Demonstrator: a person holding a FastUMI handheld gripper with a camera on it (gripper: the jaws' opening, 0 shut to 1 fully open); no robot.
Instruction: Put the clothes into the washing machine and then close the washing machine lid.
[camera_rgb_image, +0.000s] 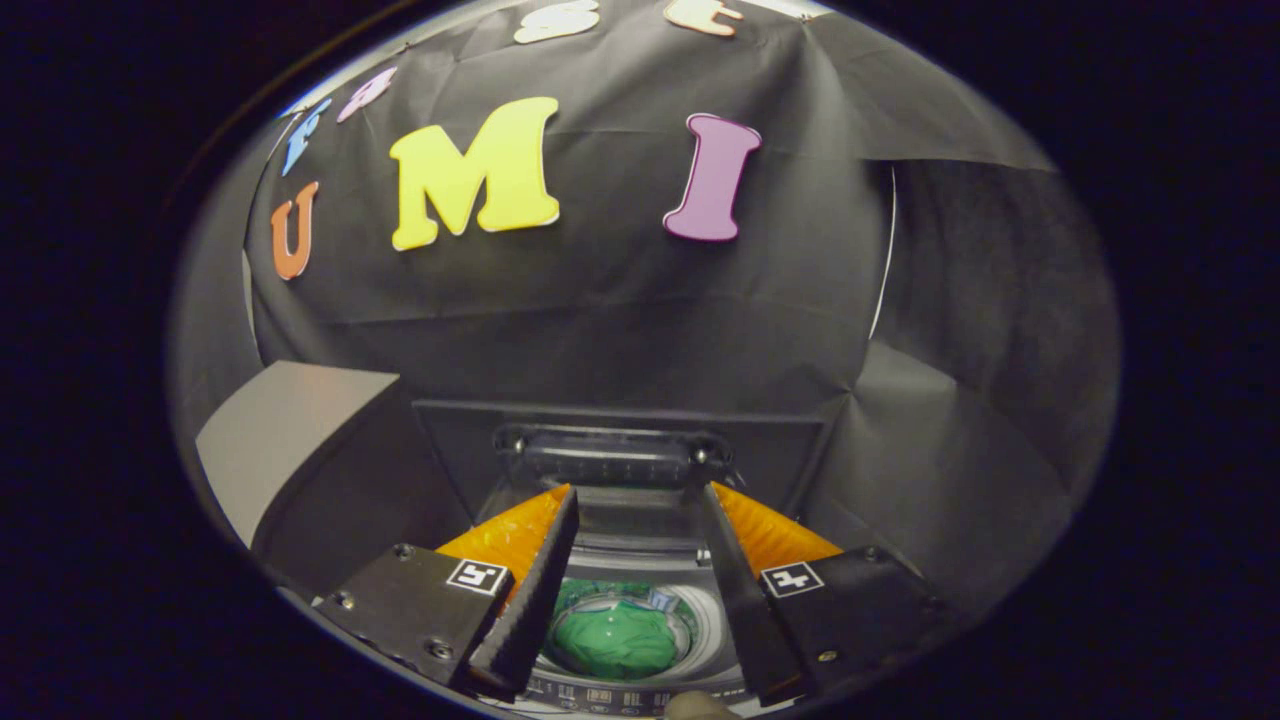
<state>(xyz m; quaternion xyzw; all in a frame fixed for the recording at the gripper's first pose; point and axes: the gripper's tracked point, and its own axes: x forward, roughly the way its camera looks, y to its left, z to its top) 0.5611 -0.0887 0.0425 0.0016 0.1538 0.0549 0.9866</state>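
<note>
My hand-held gripper (635, 500) hangs released, fingers spread and empty, over the washing machine (640, 690). The green clothes (615, 640) lie in the drum between them. I'd reach beyond for the raised lid (620, 440) and pull it down squarely.

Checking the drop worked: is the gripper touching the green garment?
Apart. Gripper view: open gripper above the washing machine; green garment lies in the drum below.

Staged recording booth, not a real home: black cloth wall (620, 330) w/ creases hung behind a small top-load washing machine (640, 690), lid (620, 450) up against the cloth. Grey panel (280, 430) at one side. Dim lighting, studio-type setup.
</note>
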